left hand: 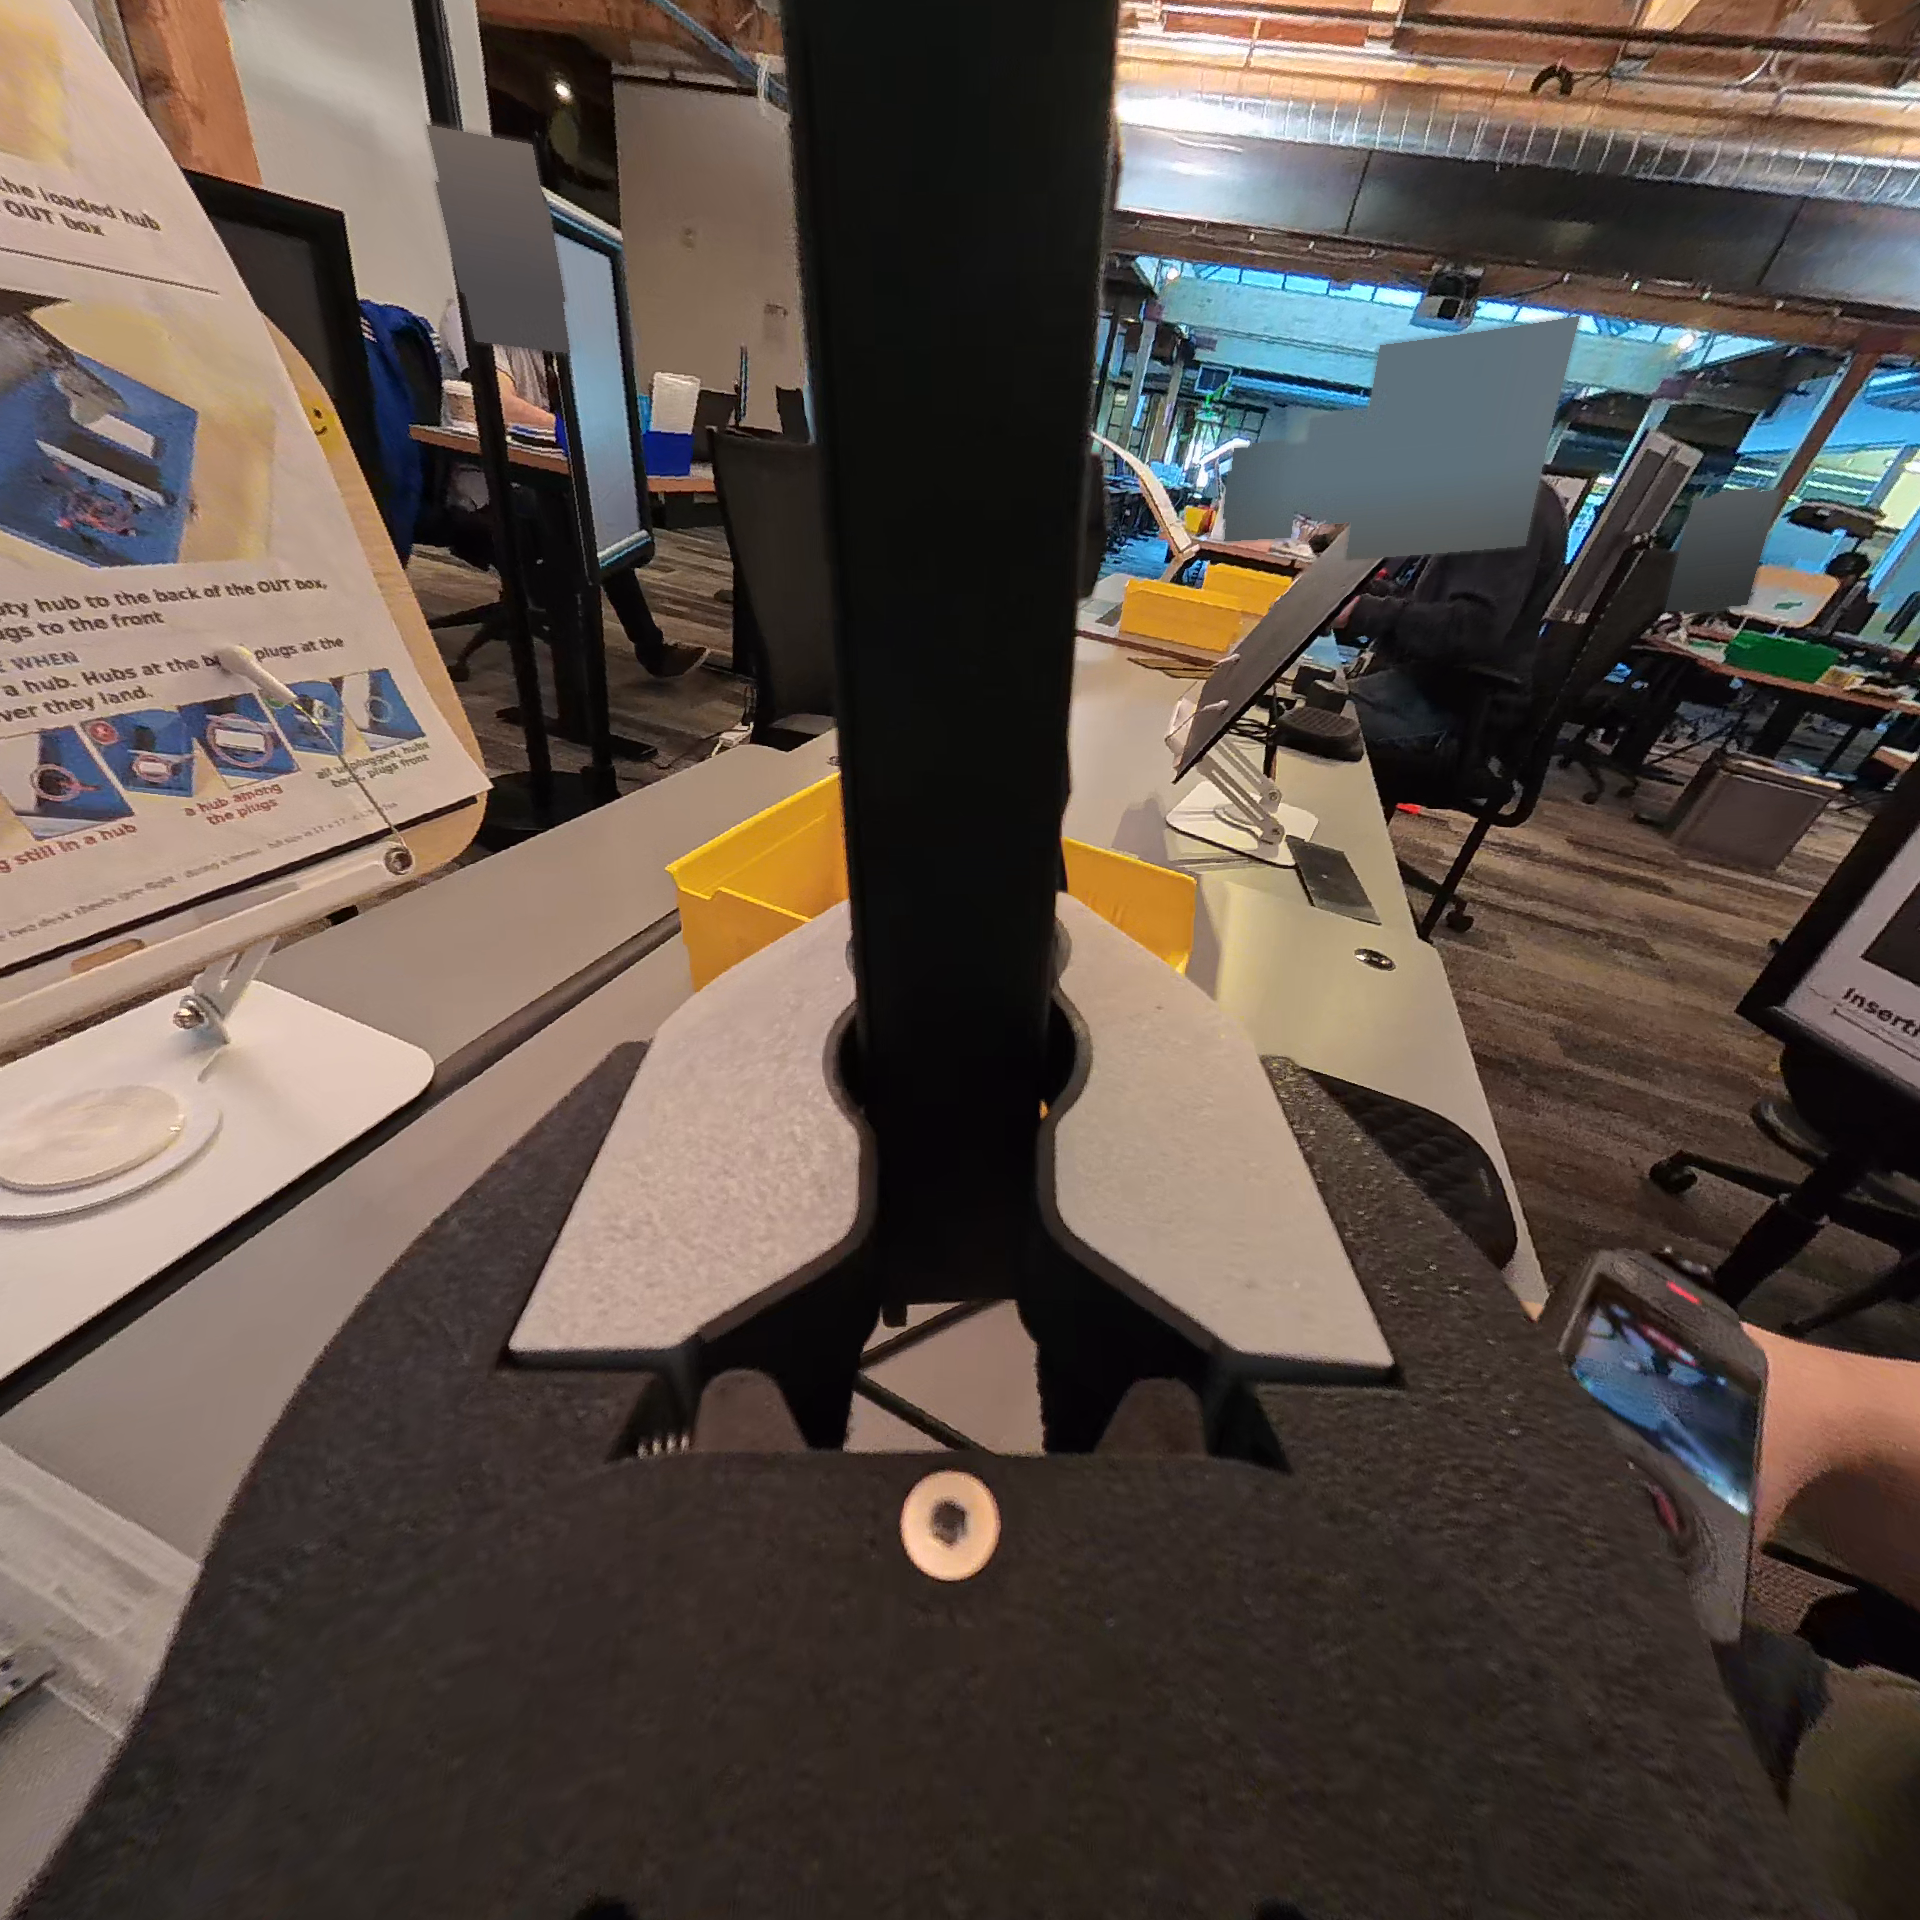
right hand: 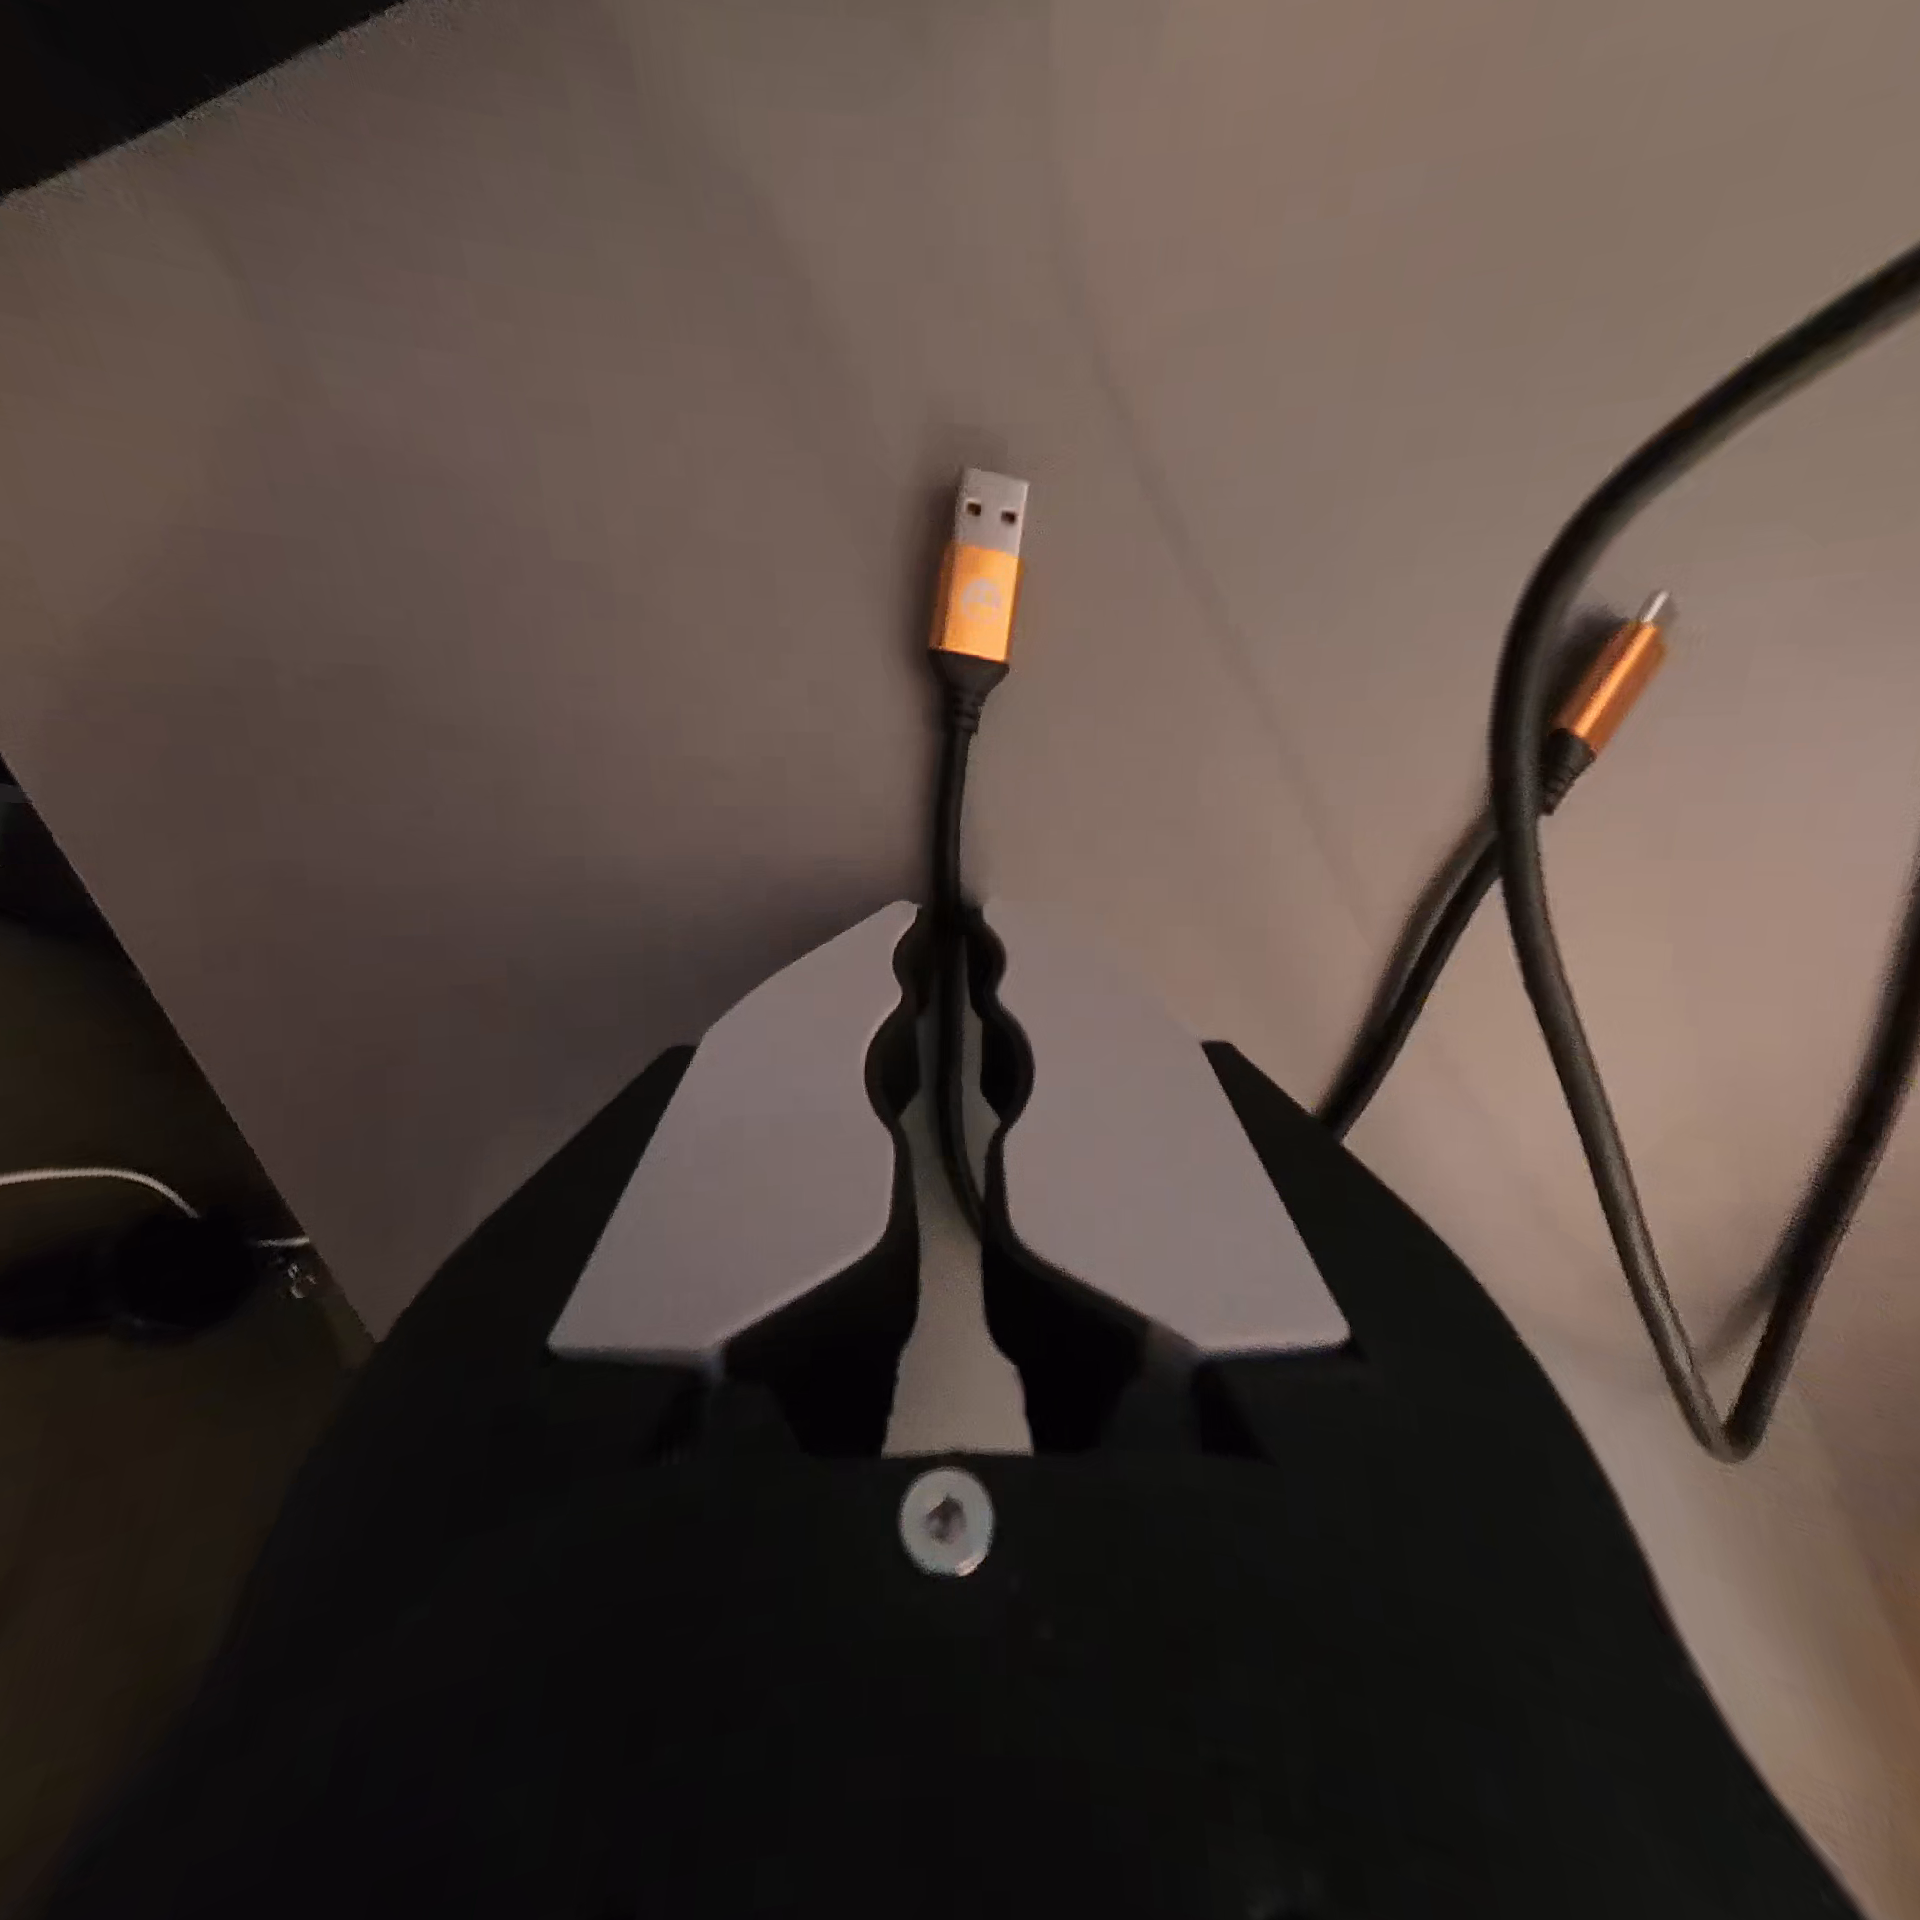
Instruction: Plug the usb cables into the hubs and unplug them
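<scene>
**Hub in one hand, cable in the other, nothing mated yet**

In my left gripper (left hand: 956,1049) I have the long black bar-shaped USB hub (left hand: 951,520) clamped between the grey pads, standing upright and rising out of the top of the left wrist view. I cannot see any of its ports from this side.

My right gripper (right hand: 948,956) is closed on the thin black cord of a USB cable (right hand: 951,831), pinching it a little behind the plug. The orange-collared, silver-tipped USB-A plug (right hand: 985,566) sticks out ahead of the fingers, over the pale grey tabletop (right hand: 520,520), touching nothing. The cord loops away to the right, where a second, smaller orange-collared connector (right hand: 1616,675) hangs blurred; it may be the other end of the same cable, but I cannot tell.

As I judge it, this plug is not inserted, and the hub does not appear in the right wrist view at all, so the two are well apart. Bringing them together, seating the plug and pulling it out is all still ahead of me.

Count: one hub, two orange connectors, and at least one black cable. Further out, a yellow plastic bin (left hand: 748,894) sits on the desk behind the hub, with an instruction sheet on a white stand (left hand: 187,582) to the left.
</scene>
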Demonstrator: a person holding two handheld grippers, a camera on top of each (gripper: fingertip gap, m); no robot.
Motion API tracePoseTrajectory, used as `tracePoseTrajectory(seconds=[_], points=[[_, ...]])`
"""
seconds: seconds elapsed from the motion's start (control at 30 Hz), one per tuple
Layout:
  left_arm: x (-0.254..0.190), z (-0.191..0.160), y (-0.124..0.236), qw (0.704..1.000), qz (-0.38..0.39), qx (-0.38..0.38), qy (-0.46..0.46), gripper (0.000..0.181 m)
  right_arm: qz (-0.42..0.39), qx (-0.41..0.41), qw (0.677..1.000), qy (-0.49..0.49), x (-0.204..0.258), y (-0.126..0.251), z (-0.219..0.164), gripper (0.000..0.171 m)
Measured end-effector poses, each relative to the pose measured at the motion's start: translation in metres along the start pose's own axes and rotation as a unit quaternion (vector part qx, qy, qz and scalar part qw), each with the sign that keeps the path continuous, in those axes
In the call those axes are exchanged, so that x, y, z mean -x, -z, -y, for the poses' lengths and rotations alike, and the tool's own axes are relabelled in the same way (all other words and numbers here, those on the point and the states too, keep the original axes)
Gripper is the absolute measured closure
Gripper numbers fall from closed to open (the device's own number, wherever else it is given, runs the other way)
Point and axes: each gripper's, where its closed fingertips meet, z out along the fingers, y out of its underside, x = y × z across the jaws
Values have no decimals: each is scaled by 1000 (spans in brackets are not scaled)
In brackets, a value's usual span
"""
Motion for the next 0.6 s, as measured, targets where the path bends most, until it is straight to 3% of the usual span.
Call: tracePoseTrajectory(seconds=[0.23,0.6], points=[[-4,-6,-7,1000,-2,13,-8,155,27,-122,991,-57,3,-9,37,150],[-9,-4,-7,999,-1,20,-27,155,9,-122,991,-54,-5,-20,39,154]])
